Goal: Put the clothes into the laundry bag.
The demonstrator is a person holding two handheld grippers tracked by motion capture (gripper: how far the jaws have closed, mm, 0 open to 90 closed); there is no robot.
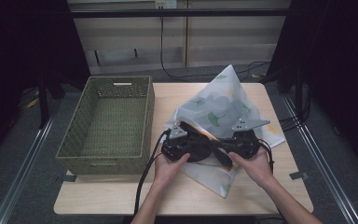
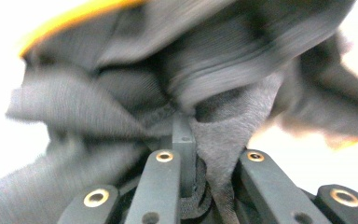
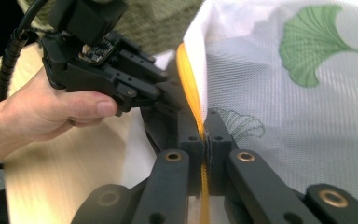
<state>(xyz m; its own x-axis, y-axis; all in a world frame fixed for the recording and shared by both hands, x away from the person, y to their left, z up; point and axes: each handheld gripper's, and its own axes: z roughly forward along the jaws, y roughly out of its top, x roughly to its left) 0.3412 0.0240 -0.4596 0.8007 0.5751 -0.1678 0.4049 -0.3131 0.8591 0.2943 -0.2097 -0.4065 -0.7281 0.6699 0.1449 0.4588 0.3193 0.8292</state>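
1. At the far left of your table (image 1: 261,196) stands the green woven basket (image 1: 107,121), well apart from the work. Leave it out of your thinking for this step.

2. Your left tool (image 1: 189,144) sits just right of the basket, over the near edge of the mesh laundry bag (image 1: 223,109). The left gripper view shows its jaws pinched together on the dark grey garment (image 2: 223,135), a fold of cloth caught right between the tips. That view is blurred, so I judge the hold to be fresh; check it feels firm before you pull.

3. Between your two hands runs the bag's mouth, marked by the orange trim (image 3: 191,88). The dark garment lies there, partly at the opening. How much of it is inside the bag I cannot tell.

4. Your right tool (image 3: 204,140) is clamped tight on the orange trim, as the right gripper view shows. Hold it steady as an anchor and keep the mouth taut.

5. To do this well, move only your left hand, slowly, along the line of the opening, so the garment slides without snagging the mesh.

6. The white leaf-printed bag spreads to the right and rises behind both tools; do not let it bunch over the mouth.
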